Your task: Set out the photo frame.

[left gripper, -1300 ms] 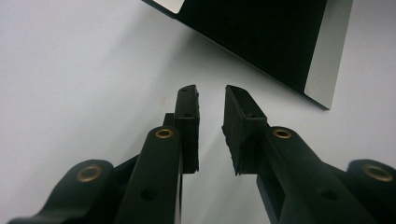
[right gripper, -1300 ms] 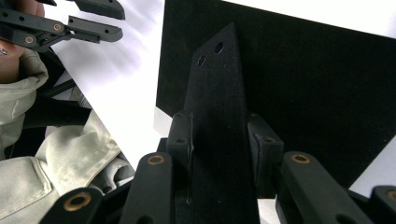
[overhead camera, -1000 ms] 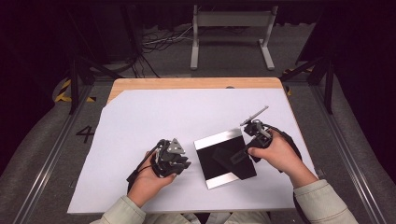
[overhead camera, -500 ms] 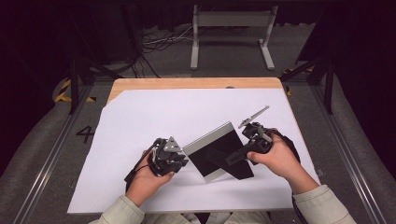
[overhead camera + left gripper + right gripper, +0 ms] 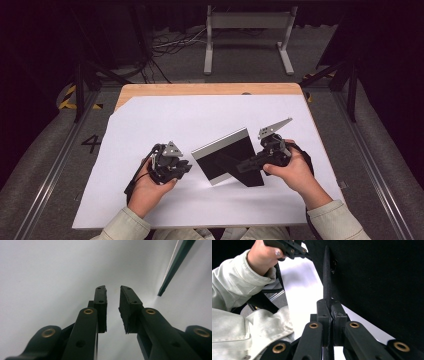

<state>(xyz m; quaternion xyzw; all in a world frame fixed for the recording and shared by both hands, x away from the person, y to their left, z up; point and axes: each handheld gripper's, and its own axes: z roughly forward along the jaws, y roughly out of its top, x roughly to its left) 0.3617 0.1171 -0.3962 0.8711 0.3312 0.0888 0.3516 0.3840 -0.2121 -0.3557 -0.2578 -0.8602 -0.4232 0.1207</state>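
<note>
Black panel, flat a second ago, now stands tilted on one edge. Your right gripper, jaws just closed, pinches its rim; your left gripper hangs slightly spread, empty, so the lift looks begun.

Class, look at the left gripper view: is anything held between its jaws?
No, the left gripper stands with an open gap between its jaws, over the white sheet.

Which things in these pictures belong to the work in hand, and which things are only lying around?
Part of the work:
- black board, tilted up on one edge
- right tongs, clamped on its edge
- left tongs, beside it, jaws apart
- white sheet under it

Only lying around:
- metal stand on the floor
- cables
</note>
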